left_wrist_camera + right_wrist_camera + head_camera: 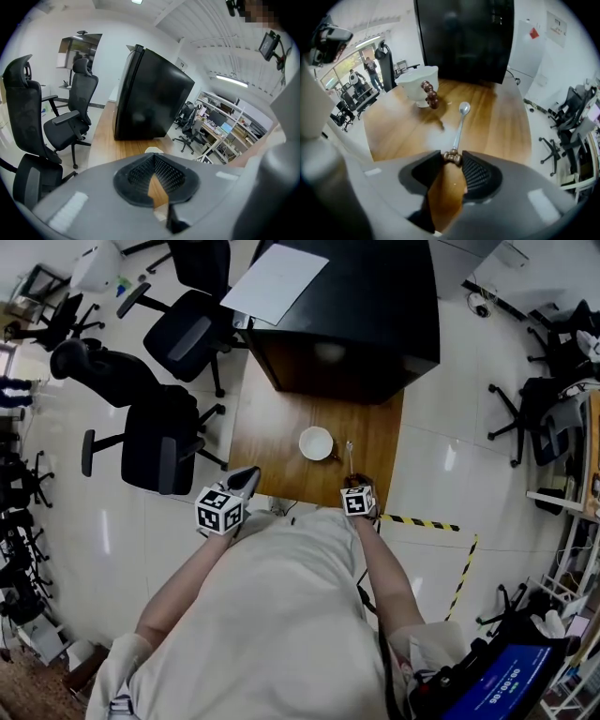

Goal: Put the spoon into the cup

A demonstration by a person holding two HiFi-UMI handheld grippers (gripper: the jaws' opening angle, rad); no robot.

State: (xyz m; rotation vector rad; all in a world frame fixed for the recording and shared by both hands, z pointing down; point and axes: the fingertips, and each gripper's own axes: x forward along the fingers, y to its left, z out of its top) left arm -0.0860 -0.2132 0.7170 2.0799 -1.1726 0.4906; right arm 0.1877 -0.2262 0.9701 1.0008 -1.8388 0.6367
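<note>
A white cup (316, 442) with a brown beaded handle (430, 93) stands on the wooden table (272, 442). A metal spoon (349, 456) lies flat just right of it, bowl (464, 108) pointing away from me. My right gripper (356, 484) is tilted steeply down at the table's near edge. Its jaws stand apart around the spoon's brown handle end (453, 157), and the spoon rests on the wood. My left gripper (247, 478) hovers at the table's near left edge, tips together and empty. In the left gripper view only the cup's rim (153, 150) peeks above that gripper (153, 157).
A big black cabinet (347, 315) fills the far end of the table, with a white sheet (277, 282) on top. Black office chairs (164, 446) stand on the floor to the left. Yellow-black tape (422, 521) marks the floor at the right.
</note>
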